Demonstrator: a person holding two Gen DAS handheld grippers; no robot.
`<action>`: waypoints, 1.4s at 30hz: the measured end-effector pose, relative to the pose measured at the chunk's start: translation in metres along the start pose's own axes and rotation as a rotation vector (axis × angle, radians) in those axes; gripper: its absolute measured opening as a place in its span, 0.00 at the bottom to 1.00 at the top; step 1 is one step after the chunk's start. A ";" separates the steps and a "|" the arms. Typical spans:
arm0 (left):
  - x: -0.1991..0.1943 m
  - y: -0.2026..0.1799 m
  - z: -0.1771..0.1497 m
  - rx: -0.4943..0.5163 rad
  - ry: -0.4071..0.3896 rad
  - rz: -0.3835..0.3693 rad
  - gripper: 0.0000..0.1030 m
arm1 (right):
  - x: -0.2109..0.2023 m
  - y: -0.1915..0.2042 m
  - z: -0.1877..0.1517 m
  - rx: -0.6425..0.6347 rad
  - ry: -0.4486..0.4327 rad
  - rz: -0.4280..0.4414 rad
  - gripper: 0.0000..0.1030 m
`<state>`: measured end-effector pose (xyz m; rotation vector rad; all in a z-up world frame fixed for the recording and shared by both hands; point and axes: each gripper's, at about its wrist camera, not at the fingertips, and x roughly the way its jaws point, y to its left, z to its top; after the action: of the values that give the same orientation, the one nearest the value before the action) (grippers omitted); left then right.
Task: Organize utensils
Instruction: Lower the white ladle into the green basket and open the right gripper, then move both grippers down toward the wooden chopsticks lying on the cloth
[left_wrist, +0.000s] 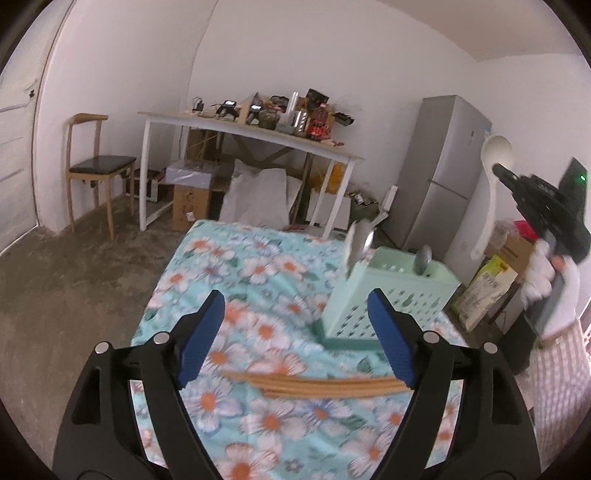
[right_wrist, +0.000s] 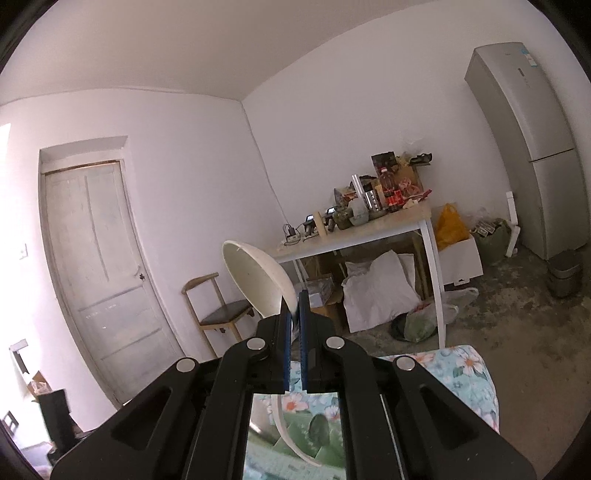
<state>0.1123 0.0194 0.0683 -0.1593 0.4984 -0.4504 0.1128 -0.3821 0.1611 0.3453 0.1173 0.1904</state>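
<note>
The left tool (left_wrist: 295, 332) hangs spread wide over a bundle of light wooden chopsticks (left_wrist: 317, 384) lying on the floral turquoise cloth of the tabletop (left_wrist: 240, 266), gripping nothing. Beyond stands a mint-green perforated plastic utensil basket (left_wrist: 388, 295) holding metal spoons (left_wrist: 360, 245). Farther right, the right tool (right_wrist: 294, 321) is clenched on a white plastic ladle (right_wrist: 258, 277), raised above the basket.

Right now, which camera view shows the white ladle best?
The left wrist view: the whole white ladle shows, bowl up, handle hanging, clamped by the right hand-held gripper. The right wrist view shows only its bowl and part of the handle.
</note>
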 end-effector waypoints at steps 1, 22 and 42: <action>0.001 0.002 0.000 -0.003 0.006 0.008 0.74 | 0.008 -0.005 -0.003 0.004 -0.001 0.009 0.04; 0.004 0.014 -0.016 -0.071 0.044 0.010 0.74 | -0.026 -0.063 -0.084 0.139 0.126 -0.112 0.56; 0.036 -0.001 -0.059 -0.127 0.277 0.007 0.70 | -0.044 -0.020 -0.249 0.232 0.678 -0.122 0.75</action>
<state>0.1106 -0.0002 0.0019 -0.2191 0.7998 -0.4356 0.0364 -0.3286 -0.0753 0.4930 0.8332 0.1673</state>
